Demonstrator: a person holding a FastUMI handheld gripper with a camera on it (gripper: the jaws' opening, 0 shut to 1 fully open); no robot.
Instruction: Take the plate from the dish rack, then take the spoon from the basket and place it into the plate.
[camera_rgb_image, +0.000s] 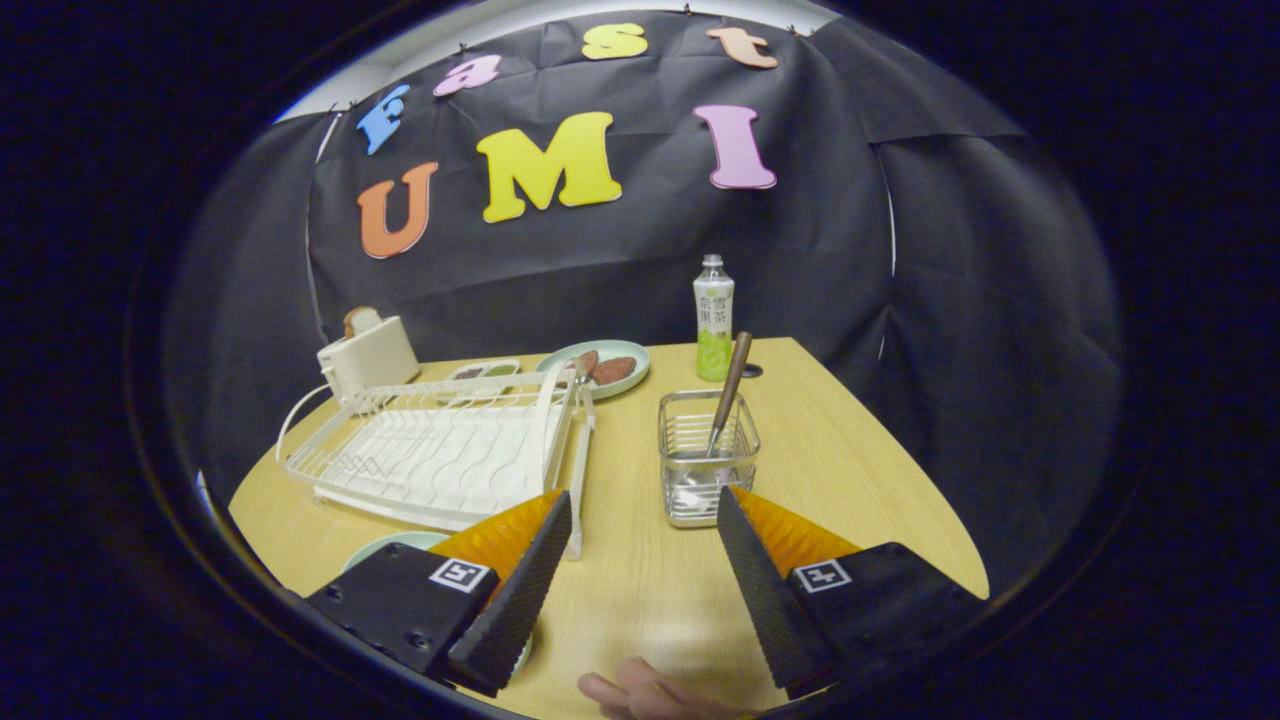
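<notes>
My gripper (642, 510) is open above the wooden table (860, 470), with nothing between its fingers. A light green plate (392, 545) lies on the table under the left finger (520, 585), mostly hidden by it. The white wire dish rack (440, 450) stands beyond the left finger with no dishes in it. Just ahead of the right finger sits a small wire basket (707, 455). A spoon (728, 392) with a brown handle stands in it, its bowl down and its handle leaning to the right.
Behind the rack stand a white toaster (368, 355), a small divided dish (485, 370) and a green plate with food (605, 366). A drink bottle (713, 318) stands behind the basket. A person's fingers (640, 692) rest on the table's near edge.
</notes>
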